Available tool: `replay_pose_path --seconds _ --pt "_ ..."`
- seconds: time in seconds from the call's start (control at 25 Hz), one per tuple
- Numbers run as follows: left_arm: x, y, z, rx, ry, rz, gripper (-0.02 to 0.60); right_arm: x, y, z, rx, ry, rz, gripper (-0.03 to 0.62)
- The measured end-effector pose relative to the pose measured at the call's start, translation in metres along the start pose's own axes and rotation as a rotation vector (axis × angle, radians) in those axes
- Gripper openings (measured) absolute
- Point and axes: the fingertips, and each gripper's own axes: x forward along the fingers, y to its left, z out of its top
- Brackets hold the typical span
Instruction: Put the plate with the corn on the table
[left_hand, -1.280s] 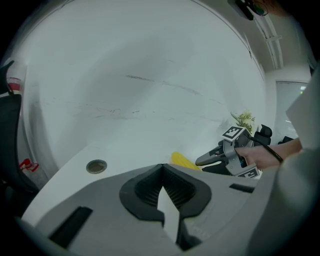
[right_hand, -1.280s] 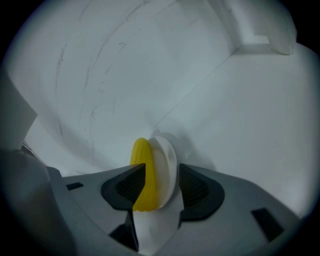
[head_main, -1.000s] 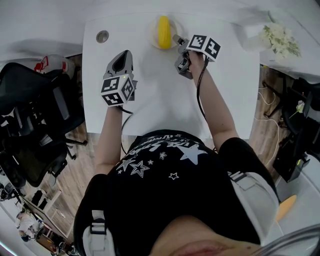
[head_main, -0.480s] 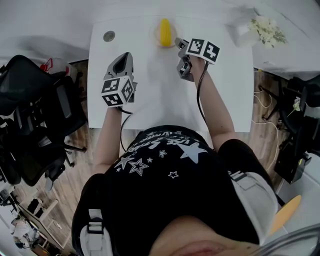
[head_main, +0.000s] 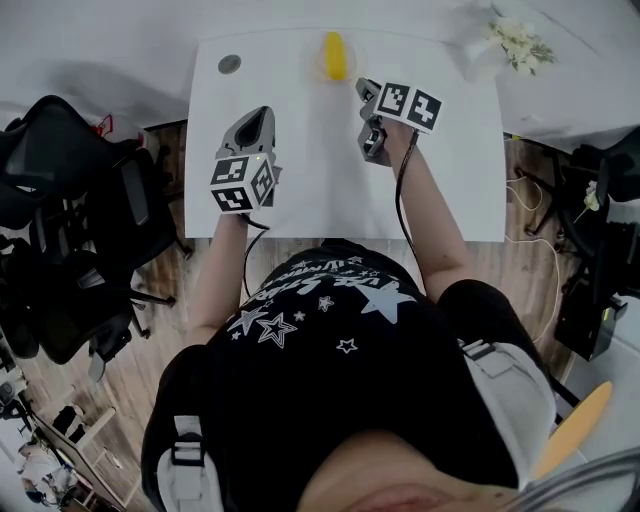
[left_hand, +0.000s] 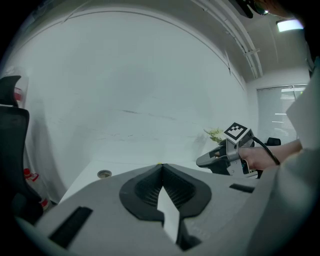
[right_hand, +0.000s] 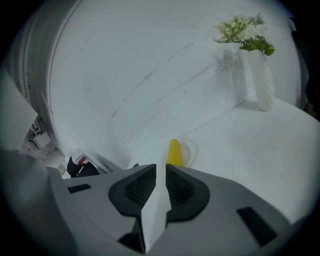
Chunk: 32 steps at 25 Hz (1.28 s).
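In the right gripper view, the near end of the corn (right_hand: 174, 150) and much of its plate (right_hand: 192, 149) are hidden behind the right hand-held gripper (right_hand: 160, 169), whose jaws have just been closing with nothing between them. The left hand-held gripper (left_hand: 161, 166) hides all but a yellow sliver of the corn in its own view. The round fitting (head_main: 229, 63) in the surface (head_main: 330, 180) is too small to tell.

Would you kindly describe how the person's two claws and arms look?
The left claw and right claw are grey with black ribbed pads; each carries a cube of black-and-white square markers and trails a black cable. The arms are bare below a short-sleeved black shirt with white stars. The right claw's jaws have just been closing, empty.
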Motion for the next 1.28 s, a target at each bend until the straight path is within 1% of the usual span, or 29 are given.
replay_pose_path --seconds 0.2,0.44,0.76,0.96,1.04,1.28 --pt "-0.036 -0.005 -0.003 0.001 -0.010 -0.011 0.006 -0.030 0.014 -0.025 -0.005 -0.016 0.002 0.040" --pt "-0.077 -0.012 -0.012 -0.001 -0.018 -0.029 0.006 -0.063 0.025 -0.063 -0.034 -0.014 -0.015 0.023" --pt "-0.131 -0.030 -0.027 -0.008 -0.040 -0.057 0.006 -0.112 0.042 -0.108 -0.064 -0.028 -0.022 0.012" --pt "-0.174 -0.033 -0.041 -0.039 -0.056 -0.039 0.006 -0.140 0.056 -0.144 -0.091 -0.016 -0.028 0.006" --pt "-0.192 -0.035 -0.047 -0.037 -0.064 -0.029 0.006 -0.153 0.063 -0.158 -0.100 -0.011 -0.029 0.006" --pt "-0.252 -0.044 -0.069 -0.043 -0.055 -0.029 0.006 -0.192 0.082 -0.205 -0.085 0.012 -0.003 0.005"
